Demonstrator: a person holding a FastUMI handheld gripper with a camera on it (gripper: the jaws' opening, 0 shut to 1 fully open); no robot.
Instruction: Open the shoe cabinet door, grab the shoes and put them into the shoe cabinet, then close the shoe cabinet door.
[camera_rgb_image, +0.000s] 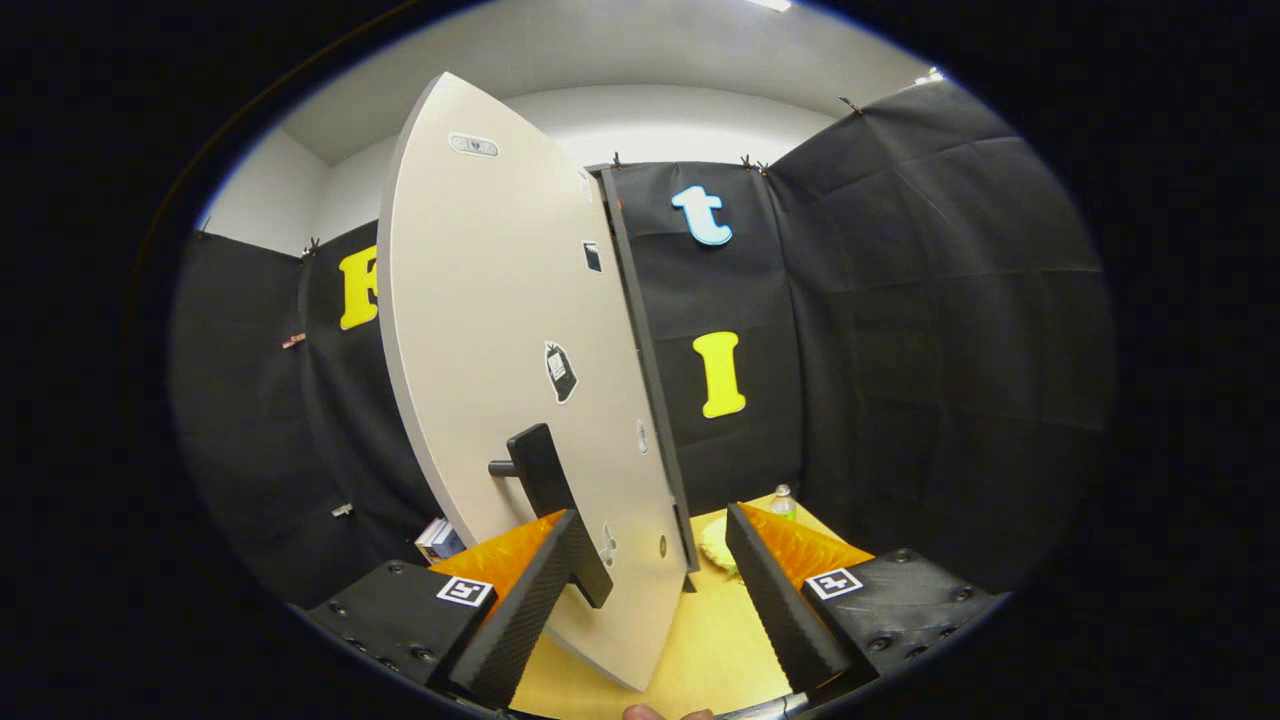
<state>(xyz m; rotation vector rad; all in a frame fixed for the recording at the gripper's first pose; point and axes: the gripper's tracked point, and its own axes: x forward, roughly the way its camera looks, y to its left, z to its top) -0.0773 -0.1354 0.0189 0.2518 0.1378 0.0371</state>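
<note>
2 fingers of the tongs (655, 600) spread wide, pinching nothing, the left one lying against the lower end of the black handle (552, 505), the right one well apart from it out over the yellow table (715, 640). Shoe cabinet door (510, 380) swung partly out, seen almost edge-on, pale face toward the left finger, dark edge toward the right. Cabinet body hidden behind the door; impossible to tell what sits inside, or whether any shoe is in it yet. No container visible with contents to report, apart from a small bottle (784, 500) standing on the table beyond the right finger, its fill too small to judge. Round pale thing (716, 545) lying flat on the table just past the door's lower corner, kind unclear.

Likely stage: door opening, not finished, shoes not in sight.

Risks, as judgement only:
- Handle held by 1 finger only, so a sideways pull could let it slip off and the door swing back.
- Door's lower edge sits low over the table, so further swing may sweep the pale thing or knock the bottle.
- Closing the tongs now would pinch handle and door panel together, since both sit between the fingers, and could twist the door on its hinges.
- Pushing on the panel instead of pulling the handle could tip a light cabinet.
</note>
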